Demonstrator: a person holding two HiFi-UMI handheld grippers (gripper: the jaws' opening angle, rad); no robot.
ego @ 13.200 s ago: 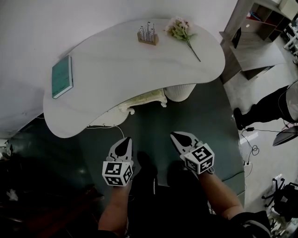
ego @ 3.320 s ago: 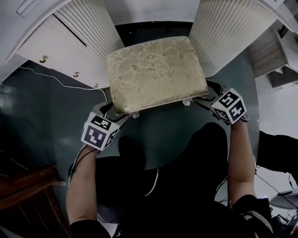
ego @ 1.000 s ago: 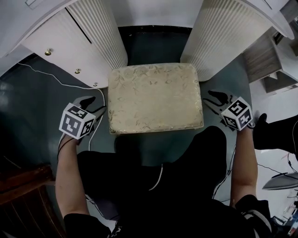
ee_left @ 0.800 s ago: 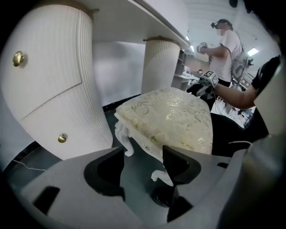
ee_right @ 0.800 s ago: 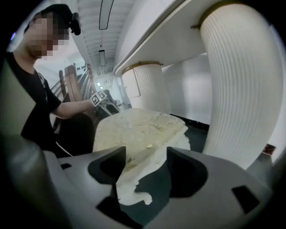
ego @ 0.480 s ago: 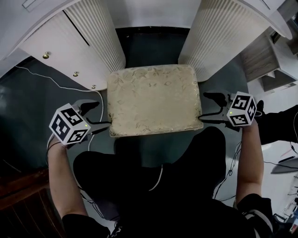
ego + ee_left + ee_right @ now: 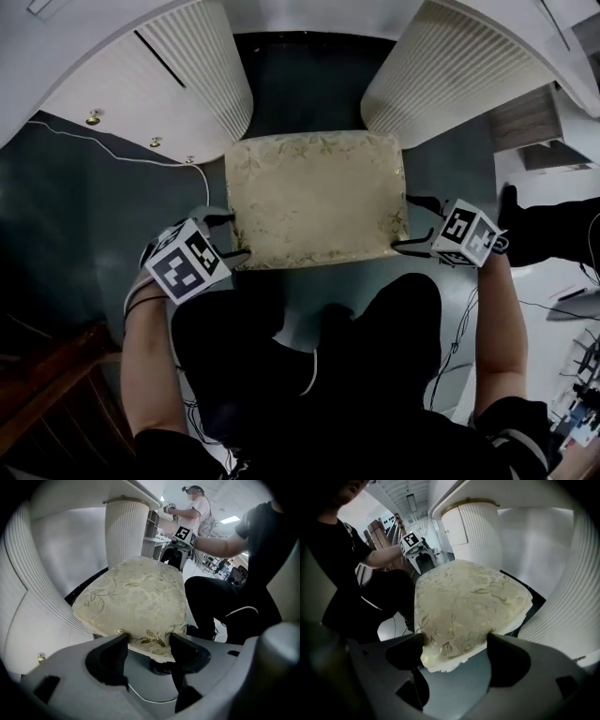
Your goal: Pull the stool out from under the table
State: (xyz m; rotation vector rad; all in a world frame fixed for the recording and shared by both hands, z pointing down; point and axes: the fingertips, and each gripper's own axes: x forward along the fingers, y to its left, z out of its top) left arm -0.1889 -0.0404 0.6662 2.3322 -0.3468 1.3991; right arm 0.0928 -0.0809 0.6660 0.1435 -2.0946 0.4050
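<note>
The stool point(image 7: 314, 197) has a cream cushion with a gold leaf pattern and stands on the dark floor between two white fluted table pedestals. My left gripper point(image 7: 230, 236) is at its near left corner. In the left gripper view that corner point(image 7: 136, 597) sits between the jaws of the left gripper point(image 7: 146, 639); they have just been closing and both pads lie against the cushion. My right gripper point(image 7: 403, 223) is at the near right corner. Its jaws have just been opening, and the right gripper point(image 7: 454, 641) straddles the stool's corner point(image 7: 464, 602) with the jaws wide.
Fluted pedestals point(image 7: 202, 75) point(image 7: 450, 75) flank the stool's far side. A white drawer front with brass knobs point(image 7: 94, 117) and a white cable point(image 7: 103, 141) lie at the left. Brown wooden furniture point(image 7: 47, 394) sits bottom left. Another person's dark leg point(image 7: 553, 230) is at the right.
A second ago both grippers hung apart from the stool's sides. They have since moved inward onto its near corners. The right jaws have spread wider; the left jaws widened, then narrowed.
</note>
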